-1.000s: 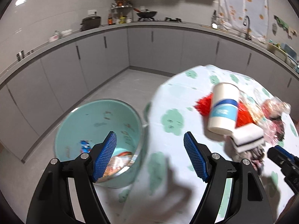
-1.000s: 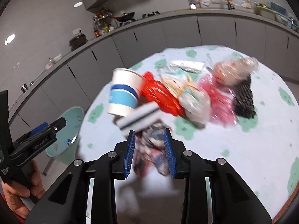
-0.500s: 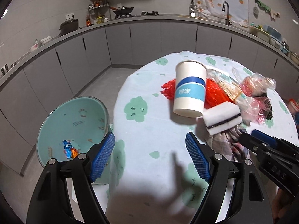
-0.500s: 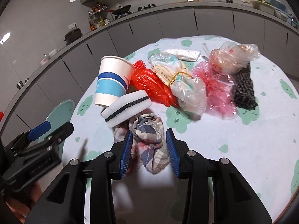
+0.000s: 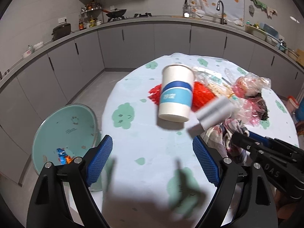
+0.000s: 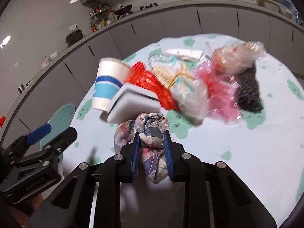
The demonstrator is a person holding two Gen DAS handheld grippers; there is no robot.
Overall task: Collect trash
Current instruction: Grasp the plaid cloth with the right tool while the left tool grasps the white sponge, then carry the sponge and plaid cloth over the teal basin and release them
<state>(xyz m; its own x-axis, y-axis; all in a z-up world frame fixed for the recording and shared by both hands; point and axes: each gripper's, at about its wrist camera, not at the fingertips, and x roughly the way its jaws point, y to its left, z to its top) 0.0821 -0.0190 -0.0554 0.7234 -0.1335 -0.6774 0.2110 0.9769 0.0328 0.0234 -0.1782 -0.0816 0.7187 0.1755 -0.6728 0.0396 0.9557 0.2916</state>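
My right gripper [image 6: 152, 152] is shut on a crumpled plaid cloth [image 6: 150, 131] and holds it just above the table; it also shows in the left wrist view [image 5: 230, 131]. My left gripper [image 5: 152, 159] is open and empty above the table's near edge. A white and blue paper cup [image 5: 175, 93] stands ahead of it. A white sponge [image 5: 214, 113] leans beside the cup. Behind lie a red net bag [image 6: 150, 83], clear plastic bags [image 6: 190, 93], a pink bag [image 6: 220, 93] and a black net [image 6: 247, 93].
A teal bin [image 5: 64, 129] stands on the floor left of the round table [image 5: 144, 142], with wrappers [image 5: 63, 154] in it. Grey kitchen cabinets [image 5: 133, 38] run behind. The right gripper's body shows at the right in the left wrist view [image 5: 266, 152].
My right gripper has closed on the plaid cloth and lifted it. My left gripper has swung from over the bin towards the table and the cup.
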